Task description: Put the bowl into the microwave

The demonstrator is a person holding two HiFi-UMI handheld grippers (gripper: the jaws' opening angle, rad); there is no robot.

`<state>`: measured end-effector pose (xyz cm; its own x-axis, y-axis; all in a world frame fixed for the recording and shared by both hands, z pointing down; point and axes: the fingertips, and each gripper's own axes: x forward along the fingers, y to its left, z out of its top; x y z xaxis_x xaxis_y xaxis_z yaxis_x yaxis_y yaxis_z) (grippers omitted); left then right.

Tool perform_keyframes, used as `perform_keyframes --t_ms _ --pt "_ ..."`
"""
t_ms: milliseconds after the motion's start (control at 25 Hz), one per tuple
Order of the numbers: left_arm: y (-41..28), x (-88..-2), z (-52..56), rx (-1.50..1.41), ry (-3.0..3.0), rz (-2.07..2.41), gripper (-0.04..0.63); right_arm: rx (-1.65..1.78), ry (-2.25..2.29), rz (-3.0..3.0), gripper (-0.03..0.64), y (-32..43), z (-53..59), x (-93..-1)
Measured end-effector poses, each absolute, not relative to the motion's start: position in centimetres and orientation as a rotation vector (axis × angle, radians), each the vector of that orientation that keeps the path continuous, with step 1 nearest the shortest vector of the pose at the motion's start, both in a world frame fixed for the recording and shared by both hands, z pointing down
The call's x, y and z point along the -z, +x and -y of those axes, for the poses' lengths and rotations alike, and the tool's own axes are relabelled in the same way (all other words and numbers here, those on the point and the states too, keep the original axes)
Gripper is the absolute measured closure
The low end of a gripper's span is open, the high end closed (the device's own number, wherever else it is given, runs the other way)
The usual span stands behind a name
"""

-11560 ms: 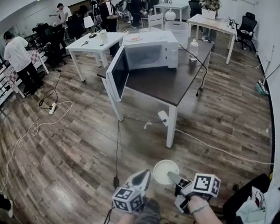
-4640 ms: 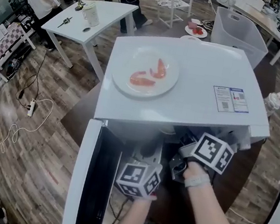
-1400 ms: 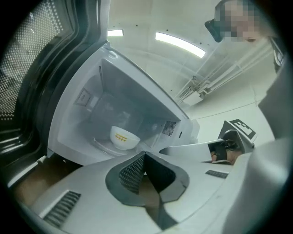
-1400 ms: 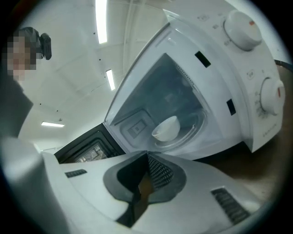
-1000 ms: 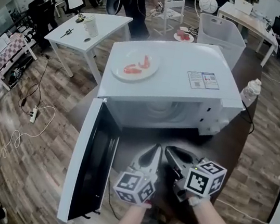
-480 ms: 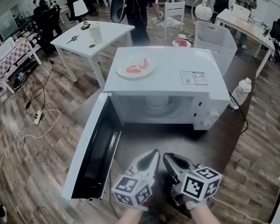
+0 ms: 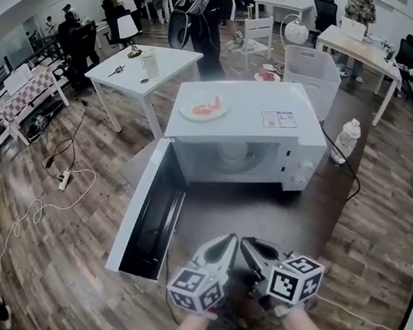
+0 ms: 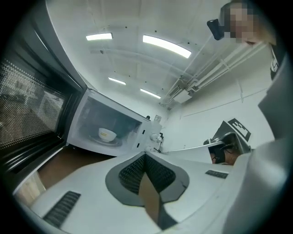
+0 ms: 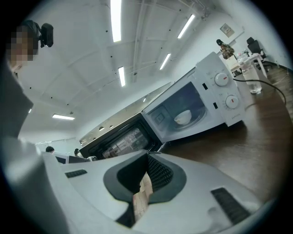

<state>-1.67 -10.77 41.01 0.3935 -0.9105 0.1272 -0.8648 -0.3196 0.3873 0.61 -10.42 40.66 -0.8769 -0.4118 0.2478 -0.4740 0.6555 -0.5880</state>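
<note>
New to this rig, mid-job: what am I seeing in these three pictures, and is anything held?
There is no robot arm: a person holds a two-fingered gripper in each hand. The head view looks down from the person's head at the left gripper and right gripper at a dark table, facing a white microwave with its door open. The other two pictures come from cameras riding on each gripper, looking along its fingers. Both grippers are shut and hold nothing. The bowl already sits inside the microwave. A plate of red food rests on its top; a bottle stands beside it.
</note>
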Motion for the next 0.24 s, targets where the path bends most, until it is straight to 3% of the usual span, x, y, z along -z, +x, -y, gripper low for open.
perform_keyframes --t_ms 240 --pt "-0.6 -40.2 7.1 0.152 2.259 1.493 0.595 -1.022 0.733 2.761 0.617 1.9 6.8 -39.7"
